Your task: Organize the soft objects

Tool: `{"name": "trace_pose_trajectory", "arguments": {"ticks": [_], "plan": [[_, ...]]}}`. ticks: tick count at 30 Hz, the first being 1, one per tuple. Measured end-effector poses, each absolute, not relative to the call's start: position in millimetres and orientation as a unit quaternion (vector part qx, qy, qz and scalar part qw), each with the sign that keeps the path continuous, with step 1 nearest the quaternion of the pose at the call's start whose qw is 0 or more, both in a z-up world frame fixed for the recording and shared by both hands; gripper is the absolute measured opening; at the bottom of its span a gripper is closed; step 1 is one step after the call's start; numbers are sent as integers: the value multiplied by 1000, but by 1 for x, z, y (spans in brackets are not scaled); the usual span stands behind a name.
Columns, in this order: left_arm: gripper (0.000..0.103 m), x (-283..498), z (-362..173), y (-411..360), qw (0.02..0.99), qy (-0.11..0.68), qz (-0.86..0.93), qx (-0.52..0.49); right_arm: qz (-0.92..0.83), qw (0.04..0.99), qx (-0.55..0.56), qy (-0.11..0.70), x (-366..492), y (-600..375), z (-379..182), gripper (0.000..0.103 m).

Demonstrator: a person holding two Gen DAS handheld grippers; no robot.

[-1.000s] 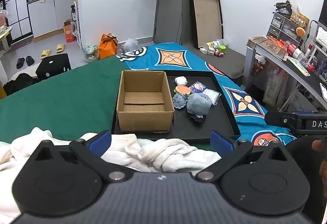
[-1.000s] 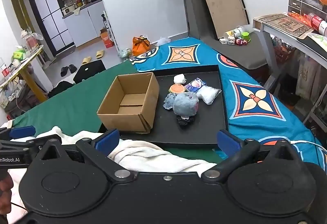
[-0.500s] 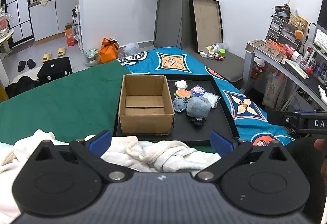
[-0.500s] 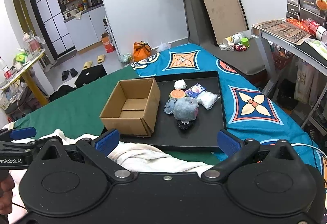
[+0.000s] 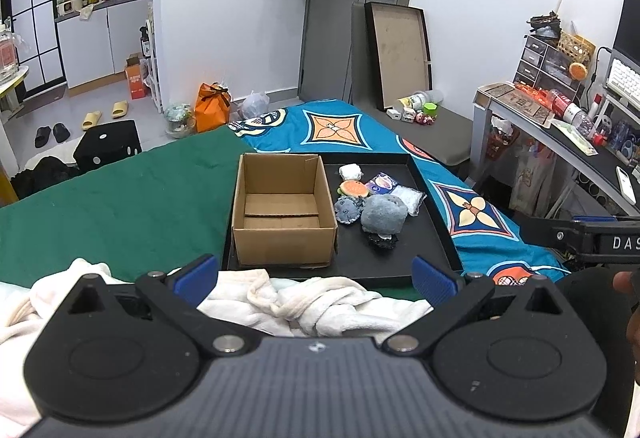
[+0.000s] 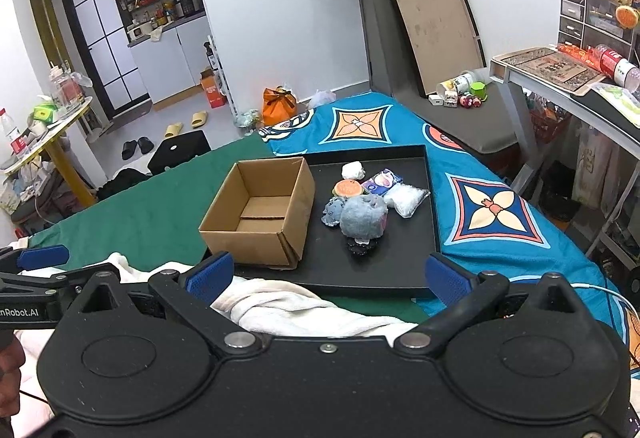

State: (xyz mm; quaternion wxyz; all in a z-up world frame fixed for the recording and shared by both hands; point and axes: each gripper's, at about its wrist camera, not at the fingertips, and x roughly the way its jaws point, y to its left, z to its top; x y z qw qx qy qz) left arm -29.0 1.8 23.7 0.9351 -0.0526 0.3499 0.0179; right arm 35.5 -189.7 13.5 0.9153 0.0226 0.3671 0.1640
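An empty cardboard box (image 5: 280, 212) (image 6: 258, 216) stands on the left of a black tray (image 5: 424, 238) (image 6: 400, 258) on the bed. Beside it lie several soft things: a grey-blue plush (image 5: 383, 214) (image 6: 364, 217), a small blue toy (image 5: 347, 210), an orange round toy (image 5: 354, 189) (image 6: 349, 189), a white ball (image 5: 350, 171) (image 6: 353, 170), a purple packet (image 5: 382, 183) and a clear bag (image 5: 410, 197) (image 6: 406, 198). My left gripper (image 5: 316, 278) is open and empty, short of the tray. My right gripper (image 6: 326, 276) is open and empty too.
A crumpled white towel (image 5: 304, 302) (image 6: 304, 306) lies on the bed just under both grippers. The bed has a green cover (image 5: 120, 206) and a blue patterned sheet (image 5: 472, 210). A desk (image 5: 560, 134) stands to the right.
Both grippers have drawn back and risen a little, so the tray and box look smaller and farther. Nothing on the tray has moved.
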Motion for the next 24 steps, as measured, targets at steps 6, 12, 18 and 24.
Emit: {"name": "trace_pose_trajectory", "arguments": {"ticks": [6,12,18,24], "plan": [[102,-34,26,1,936,346,19,-53,164,917,18,364,32,-189,15,103],[102,-38,29,0,938,343,21,-50,164,917,19,363,31,-190,17,103],[102,-42,29,1,939,339,22,-50,164,918,18,361,29,-190,19,103],[102,-46,29,3,939,338,24,-50,165,916,21,365,27,-189,17,103]]}}
